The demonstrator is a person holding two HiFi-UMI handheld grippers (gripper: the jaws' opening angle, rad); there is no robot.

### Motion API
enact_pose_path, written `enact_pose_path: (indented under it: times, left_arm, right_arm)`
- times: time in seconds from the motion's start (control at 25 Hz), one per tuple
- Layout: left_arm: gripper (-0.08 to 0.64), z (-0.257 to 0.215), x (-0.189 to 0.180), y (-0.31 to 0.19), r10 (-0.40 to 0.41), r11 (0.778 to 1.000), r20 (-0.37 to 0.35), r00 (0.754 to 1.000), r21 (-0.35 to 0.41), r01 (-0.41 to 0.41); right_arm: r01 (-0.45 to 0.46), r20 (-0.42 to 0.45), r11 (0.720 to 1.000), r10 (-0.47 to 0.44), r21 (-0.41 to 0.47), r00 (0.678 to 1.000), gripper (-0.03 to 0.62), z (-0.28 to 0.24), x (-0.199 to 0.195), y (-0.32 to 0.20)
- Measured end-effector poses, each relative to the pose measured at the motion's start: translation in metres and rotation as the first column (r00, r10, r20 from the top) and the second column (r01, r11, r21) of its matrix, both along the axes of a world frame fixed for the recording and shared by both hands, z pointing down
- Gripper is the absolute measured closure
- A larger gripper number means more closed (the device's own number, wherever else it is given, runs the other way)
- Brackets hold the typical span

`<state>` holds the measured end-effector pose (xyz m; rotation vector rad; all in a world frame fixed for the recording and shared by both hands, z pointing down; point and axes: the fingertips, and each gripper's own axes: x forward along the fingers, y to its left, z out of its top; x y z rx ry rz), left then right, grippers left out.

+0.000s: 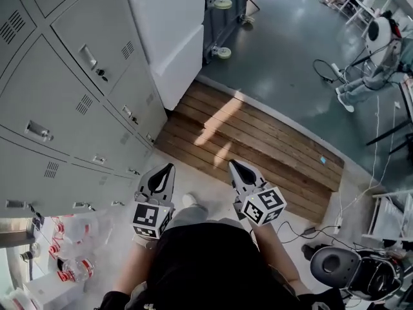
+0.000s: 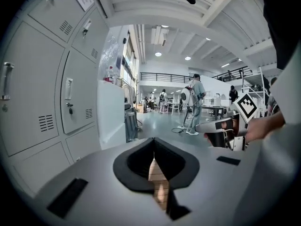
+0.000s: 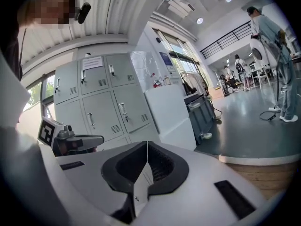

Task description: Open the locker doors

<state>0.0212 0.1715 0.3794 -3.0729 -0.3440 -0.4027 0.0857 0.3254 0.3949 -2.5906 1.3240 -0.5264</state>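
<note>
A bank of grey lockers [image 1: 71, 95] fills the left of the head view, every door closed, each with a small handle and vent slots. The lockers [image 2: 70, 98] also line the left side of the left gripper view, and in the right gripper view the lockers [image 3: 108, 102] stand ahead at centre left. My left gripper [image 1: 169, 167] and right gripper [image 1: 233, 164] hover side by side over the floor, well short of the doors. Both are shut with nothing between their jaws, as the left gripper [image 2: 153, 139] and right gripper [image 3: 147, 143] show in their own views.
A white cabinet [image 1: 171, 31] stands right of the lockers, with a wheeled dark cart [image 1: 222, 5] behind it. A low wooden platform [image 1: 258, 141] lies ahead on the floor. Cables [image 1: 335, 225] and equipment sit at the right, bottles [image 1: 74, 263] at lower left. People stand far off.
</note>
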Motion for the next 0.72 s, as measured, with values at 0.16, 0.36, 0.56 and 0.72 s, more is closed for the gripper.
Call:
enact_pose_path:
  times: [0.16, 0.36, 0.56, 0.72]
  left_arm:
    - [0.540, 0.010, 0.019, -0.057, -0.070, 0.997, 0.033, 0.997, -0.010, 0.070]
    - [0.540, 0.019, 0.026, -0.116, -0.183, 0.983, 0.053, 0.982, -0.007, 0.184]
    - [0.540, 0.028, 0.018, -0.162, -0.318, 0.947, 0.074, 0.945, -0.015, 0.320]
    - [0.540, 0.034, 0.014, -0.198, -0.430, 0.900, 0.089, 0.898, -0.036, 0.434]
  right_arm:
    - [0.085, -0.006, 0.996, -0.085, -0.004, 0.996, 0.563, 0.004, 0.038, -0.068]
    - [0.223, 0.008, 0.974, -0.223, -0.029, 0.975, 0.563, 0.016, 0.064, -0.144]
    - [0.355, 0.032, 0.933, -0.353, -0.053, 0.935, 0.561, 0.031, 0.076, -0.210]
    - [0.465, 0.042, 0.882, -0.463, -0.082, 0.886, 0.561, 0.048, 0.086, -0.263]
